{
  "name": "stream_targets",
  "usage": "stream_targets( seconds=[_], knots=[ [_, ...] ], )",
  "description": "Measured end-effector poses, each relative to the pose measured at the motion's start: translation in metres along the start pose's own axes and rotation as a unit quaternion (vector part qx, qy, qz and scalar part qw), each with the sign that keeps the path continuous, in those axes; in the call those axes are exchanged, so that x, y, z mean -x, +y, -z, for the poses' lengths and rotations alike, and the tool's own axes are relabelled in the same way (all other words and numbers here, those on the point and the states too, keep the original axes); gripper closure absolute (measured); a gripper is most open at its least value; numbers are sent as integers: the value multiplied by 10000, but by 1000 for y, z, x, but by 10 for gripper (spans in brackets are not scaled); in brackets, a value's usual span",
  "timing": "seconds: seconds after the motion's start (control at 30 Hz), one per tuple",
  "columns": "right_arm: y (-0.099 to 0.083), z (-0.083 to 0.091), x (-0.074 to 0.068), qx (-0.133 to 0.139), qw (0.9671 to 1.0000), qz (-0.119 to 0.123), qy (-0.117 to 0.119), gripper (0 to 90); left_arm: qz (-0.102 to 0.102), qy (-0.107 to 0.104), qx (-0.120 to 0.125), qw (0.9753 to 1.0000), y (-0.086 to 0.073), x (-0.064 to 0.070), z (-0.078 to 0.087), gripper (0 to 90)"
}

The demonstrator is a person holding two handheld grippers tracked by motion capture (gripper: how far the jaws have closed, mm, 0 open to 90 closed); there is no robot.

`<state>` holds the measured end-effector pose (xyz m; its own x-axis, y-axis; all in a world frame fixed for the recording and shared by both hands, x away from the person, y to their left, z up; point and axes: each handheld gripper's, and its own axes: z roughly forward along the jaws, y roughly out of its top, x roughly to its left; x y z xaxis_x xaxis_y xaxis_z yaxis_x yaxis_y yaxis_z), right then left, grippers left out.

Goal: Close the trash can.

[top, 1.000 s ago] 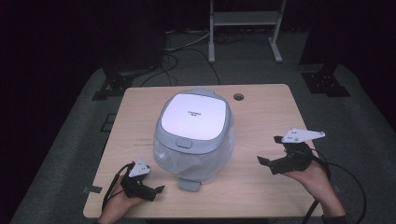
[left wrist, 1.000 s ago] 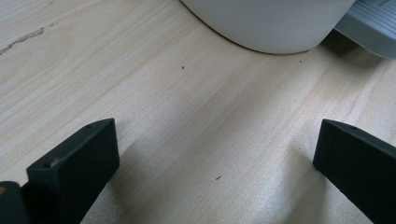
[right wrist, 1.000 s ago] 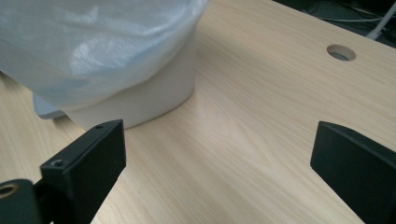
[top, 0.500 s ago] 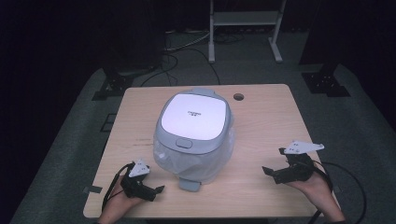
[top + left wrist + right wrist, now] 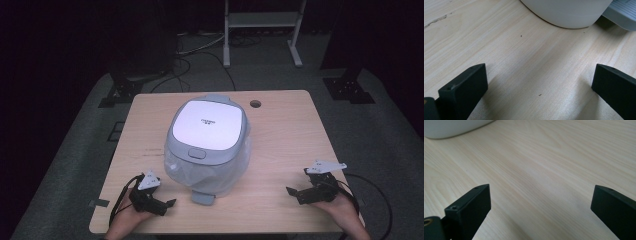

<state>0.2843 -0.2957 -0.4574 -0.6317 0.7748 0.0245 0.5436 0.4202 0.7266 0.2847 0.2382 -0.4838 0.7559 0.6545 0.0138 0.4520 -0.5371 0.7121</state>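
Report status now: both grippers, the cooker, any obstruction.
Left gripper open, empty, low at the table's near left edge. Right gripper open, empty, near right. Rice cooker centred, lid shut, untouched. Bare table between; nothing in the way.

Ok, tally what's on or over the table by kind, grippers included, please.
Rice cookers: 1, the grey-and-white rice cooker, lid shut, clear plastic around its body.
Grippers: 2, the left gripper and the right gripper, both open, holding nothing.
Tables: 1, the wooden table.
Total: 4
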Motion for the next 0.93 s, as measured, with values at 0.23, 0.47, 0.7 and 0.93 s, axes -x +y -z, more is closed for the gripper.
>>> stream_targets(
  seconds=[0.23,0.47,0.7,0.93],
  knots=[
    [-13,-4,6,-141,9998,-73,-91,20,-11,-6,-4,10000,0,0,0,0],
    [-22,-9,11,-282,9993,-93,-229,20,-11,-6,-4,10000,0,0,0,0],
    [-26,-12,16,-323,9990,-136,-261,6,-15,-13,-4,10000,0,0,0,0],
    [-29,-12,16,-183,9993,-161,-276,5,2,12,-4,10000,0,0,0,0]
  ],
)
